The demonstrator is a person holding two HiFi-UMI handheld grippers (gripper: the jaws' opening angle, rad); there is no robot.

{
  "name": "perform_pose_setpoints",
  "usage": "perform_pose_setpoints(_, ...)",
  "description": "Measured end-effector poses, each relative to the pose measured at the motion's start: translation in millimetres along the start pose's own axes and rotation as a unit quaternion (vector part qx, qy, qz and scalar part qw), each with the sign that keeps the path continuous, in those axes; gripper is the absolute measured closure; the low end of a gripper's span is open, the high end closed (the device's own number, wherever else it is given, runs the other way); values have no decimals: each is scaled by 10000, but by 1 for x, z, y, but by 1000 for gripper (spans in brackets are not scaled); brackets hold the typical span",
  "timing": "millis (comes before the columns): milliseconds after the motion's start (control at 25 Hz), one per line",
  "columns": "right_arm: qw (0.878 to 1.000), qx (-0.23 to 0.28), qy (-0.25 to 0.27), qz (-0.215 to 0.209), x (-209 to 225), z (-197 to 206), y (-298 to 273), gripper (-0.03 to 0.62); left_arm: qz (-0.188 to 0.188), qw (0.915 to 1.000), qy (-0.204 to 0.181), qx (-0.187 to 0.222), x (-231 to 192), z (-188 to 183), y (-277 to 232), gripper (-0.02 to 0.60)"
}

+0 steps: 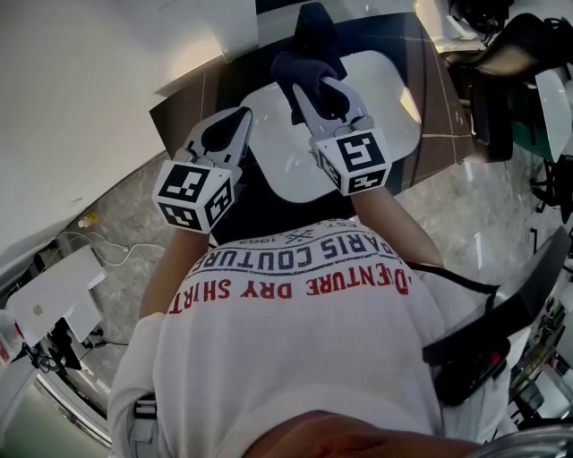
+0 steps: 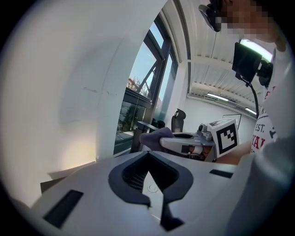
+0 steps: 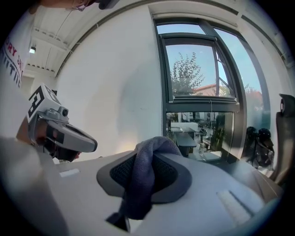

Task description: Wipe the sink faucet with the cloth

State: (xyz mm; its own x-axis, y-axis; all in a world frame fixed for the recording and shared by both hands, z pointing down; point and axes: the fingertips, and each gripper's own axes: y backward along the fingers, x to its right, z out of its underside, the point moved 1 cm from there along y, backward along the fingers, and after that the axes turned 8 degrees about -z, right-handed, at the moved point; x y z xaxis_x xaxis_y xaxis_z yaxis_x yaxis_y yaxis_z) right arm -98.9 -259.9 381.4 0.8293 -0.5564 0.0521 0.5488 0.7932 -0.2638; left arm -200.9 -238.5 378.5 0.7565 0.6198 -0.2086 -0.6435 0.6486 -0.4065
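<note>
Pinching the dark cloth (image 3: 142,177) in the jaws of the right gripper (image 1: 309,94), bunched over their tips, trailing below. Holding the left gripper (image 2: 148,161) closed on nothing.

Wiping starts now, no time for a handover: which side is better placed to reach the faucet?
Right, I'd say. The right tongs are shut on the cloth, just short of the dark faucet; the left tongs are shut and empty, farther back.

At top centre of the head view, the cloth (image 1: 294,68) hid the right gripper's (image 1: 306,88) jaw tips. The dark shape (image 1: 315,22) above it was cut off by the top edge, too unclear to name.
</note>
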Motion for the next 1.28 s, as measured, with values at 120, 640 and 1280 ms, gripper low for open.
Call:
perform_pose_setpoints(120, 10000, 69, 59, 25, -3, -11, 5, 525, 5, 10000, -44, 69, 3, -7, 6, 581)
perform_pose_setpoints(640, 9972, 21, 238, 702, 28, -41, -59, 525, -109, 9999, -29, 94, -12, -12, 11, 580)
perform_pose_setpoints(1280, 9929, -311, -262, 1114, 52, 2, -108, 525, -161, 9998, 48, -110, -29, 4, -8, 581)
